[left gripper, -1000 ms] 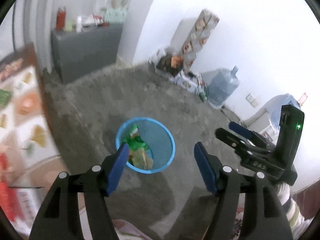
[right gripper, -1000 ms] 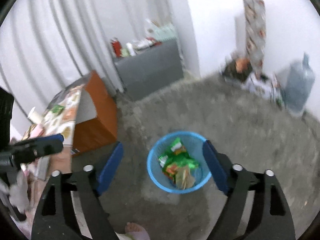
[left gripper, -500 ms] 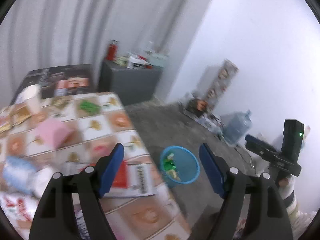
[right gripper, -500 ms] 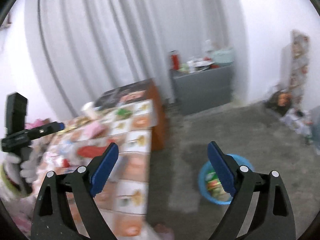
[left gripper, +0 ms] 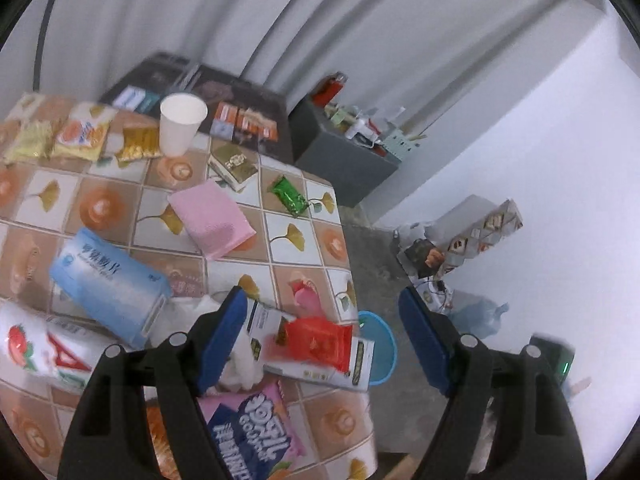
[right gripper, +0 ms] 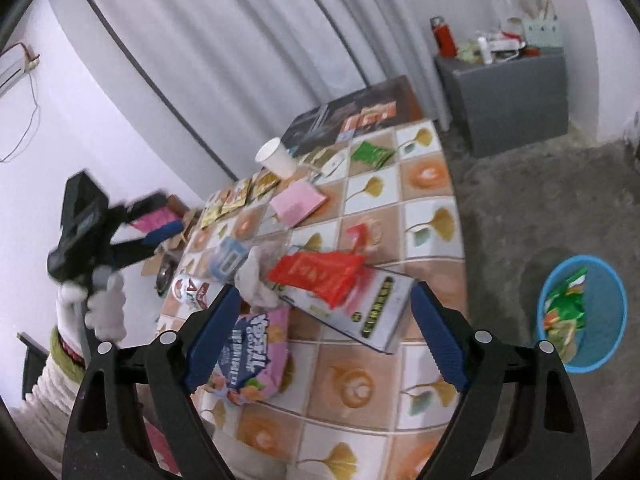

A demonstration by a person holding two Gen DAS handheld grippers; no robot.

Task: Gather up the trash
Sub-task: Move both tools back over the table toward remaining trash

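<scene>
Trash litters a tiled-pattern table. A red wrapper lies on a white box near the table's edge, beside crumpled tissue and a pink snack bag. My left gripper hovers open above the red wrapper, with nothing held. My right gripper hangs over the same wrapper; its jaws are closing slightly with nothing between the pads. The blue bin on the floor holds green wrappers. In the right wrist view the left gripper shows at the left, blurred.
Farther back on the table lie a blue tissue pack, a pink pack, a green wrapper and a white paper cup. A grey cabinet stands by the curtain. A water jug sits by the wall.
Both views have swung up from the blue bin on the floor to the littered table. Both grippers have risen and stayed open with nothing in them.
</scene>
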